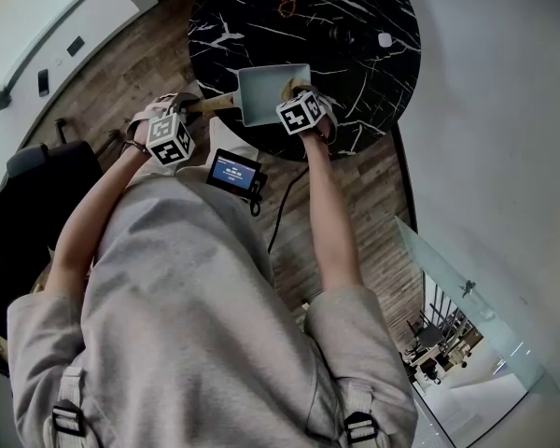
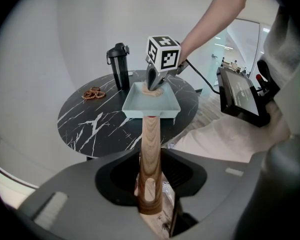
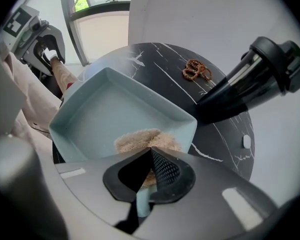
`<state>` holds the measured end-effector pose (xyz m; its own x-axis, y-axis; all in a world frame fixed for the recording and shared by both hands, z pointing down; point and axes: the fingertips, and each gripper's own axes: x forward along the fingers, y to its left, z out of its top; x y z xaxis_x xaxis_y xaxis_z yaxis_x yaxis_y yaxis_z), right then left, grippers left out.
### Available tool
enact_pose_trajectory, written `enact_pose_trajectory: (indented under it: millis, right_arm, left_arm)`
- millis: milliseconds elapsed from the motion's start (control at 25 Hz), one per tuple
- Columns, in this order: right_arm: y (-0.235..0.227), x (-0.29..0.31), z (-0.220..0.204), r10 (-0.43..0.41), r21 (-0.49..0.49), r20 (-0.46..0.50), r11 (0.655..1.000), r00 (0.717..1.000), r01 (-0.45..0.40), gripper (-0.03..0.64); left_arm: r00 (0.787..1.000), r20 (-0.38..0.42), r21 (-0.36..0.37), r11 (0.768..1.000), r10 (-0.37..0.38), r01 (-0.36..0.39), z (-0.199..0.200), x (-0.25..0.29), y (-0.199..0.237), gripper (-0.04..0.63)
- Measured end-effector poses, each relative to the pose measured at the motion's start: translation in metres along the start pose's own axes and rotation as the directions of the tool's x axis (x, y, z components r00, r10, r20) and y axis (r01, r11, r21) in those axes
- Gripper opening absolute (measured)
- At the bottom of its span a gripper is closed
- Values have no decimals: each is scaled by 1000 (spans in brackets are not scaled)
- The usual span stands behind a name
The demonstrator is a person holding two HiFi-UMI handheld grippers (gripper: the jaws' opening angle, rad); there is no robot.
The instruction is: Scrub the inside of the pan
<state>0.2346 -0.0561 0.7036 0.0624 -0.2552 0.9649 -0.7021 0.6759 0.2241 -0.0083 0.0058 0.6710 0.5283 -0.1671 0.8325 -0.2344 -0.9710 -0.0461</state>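
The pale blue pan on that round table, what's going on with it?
A person is cleaning it with two hand-held grippers. The left gripper is clamped on the wooden handle, holding the pan at the near edge of the black table. The right gripper is shut on a tan scrubbing pad, which sits down inside the pan, at the side away from the handle. A dark bottle stands beyond the pan, untouched.
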Motion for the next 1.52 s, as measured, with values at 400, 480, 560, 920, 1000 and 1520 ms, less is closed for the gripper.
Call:
enact_pose_trajectory:
  millis: [400,480,560,920,1000,1520]
  right_arm:
    - [22,-1,5,94,98,18,991,995,-95,14]
    - [29,-1,8,112,101,30,988,993,-115,14]
    - [37,-2,12,131,106,40,985,991,-134,14]
    - [76,-7,37,211,101,86,971,974,-219,15]
    - [85,-8,42,243,118,96,960,965,-253,15]
    - [109,-6,59,381,315,183,850,906,-422,14]
  left_arm:
    - [1000,-8,3,1000,-7,7,0,1,0,132]
    - [1000,-7,4,1000,-8,8,0,2,0,130]
    - [1000,-7,5,1000,-10,10,0,2,0,132]
    - [1000,5,14,1000,5,-5,1,2,0,131]
    - [1000,11,16,1000,14,-14,0,2,0,131]
    - [1000,6,12,1000,12,-12,0,2,0,132]
